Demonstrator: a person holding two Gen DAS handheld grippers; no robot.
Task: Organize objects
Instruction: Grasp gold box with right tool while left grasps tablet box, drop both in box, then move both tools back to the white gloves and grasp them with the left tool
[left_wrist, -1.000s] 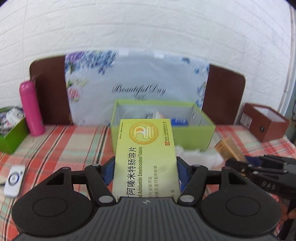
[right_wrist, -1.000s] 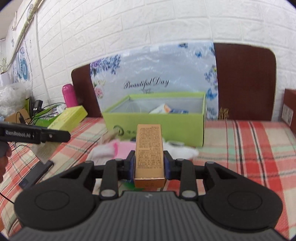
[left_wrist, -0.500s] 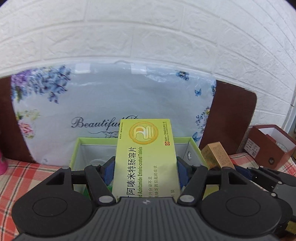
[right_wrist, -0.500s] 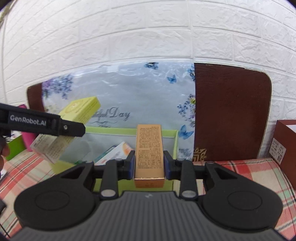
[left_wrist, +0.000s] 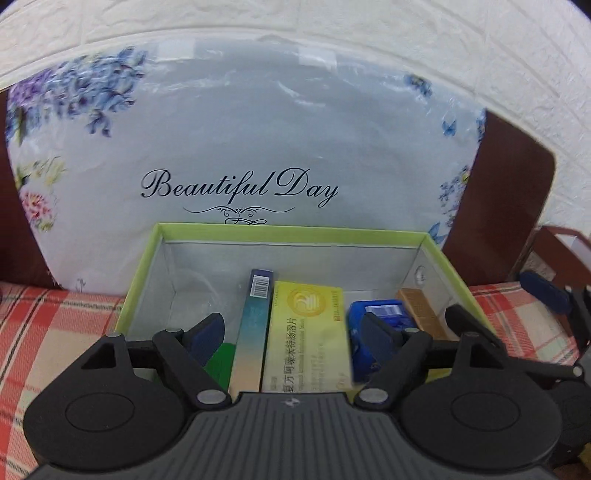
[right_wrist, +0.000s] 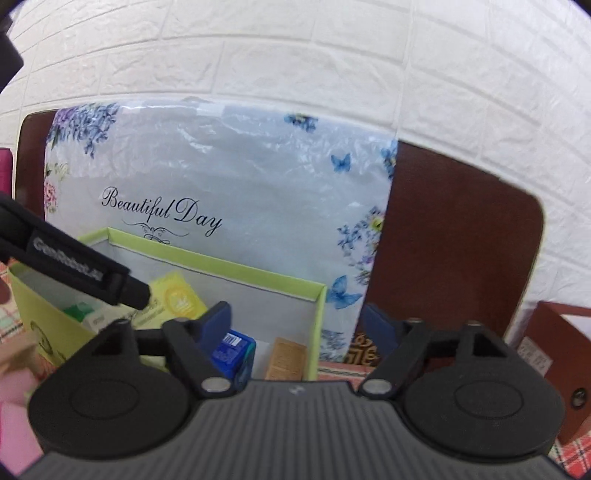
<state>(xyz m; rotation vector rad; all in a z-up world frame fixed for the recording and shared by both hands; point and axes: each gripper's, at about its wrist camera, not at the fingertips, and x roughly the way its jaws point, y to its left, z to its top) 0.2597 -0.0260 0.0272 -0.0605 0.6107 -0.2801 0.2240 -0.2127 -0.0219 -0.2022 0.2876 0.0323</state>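
Both grippers are positioned over the green storage box (left_wrist: 288, 233), which stands on the red plaid tablecloth (left_wrist: 55, 332) in front of a floral panel lettered "Beautiful Day" (left_wrist: 240, 188).

The left gripper (left_wrist: 291, 332) has just been opening; its jaws stand wide apart and released. The yellow tablet box (left_wrist: 306, 332) lies between them without pad contact, inside the green storage box. Just to its left stands a slim teal carton (left_wrist: 255, 325) with a barcode at its top end. To its right sits a blue carton (left_wrist: 384, 314), and beyond that the tan carton (left_wrist: 417, 306) rests against the right wall of the storage box.

The right gripper (right_wrist: 295, 325) has likewise just been opening; its jaws are spread and hold nothing. In the right wrist view the tan carton (right_wrist: 286, 356) lies in the near right corner of the storage box, beside the blue carton (right_wrist: 232, 350). A brown box (right_wrist: 565, 354) stands on the tablecloth further right.
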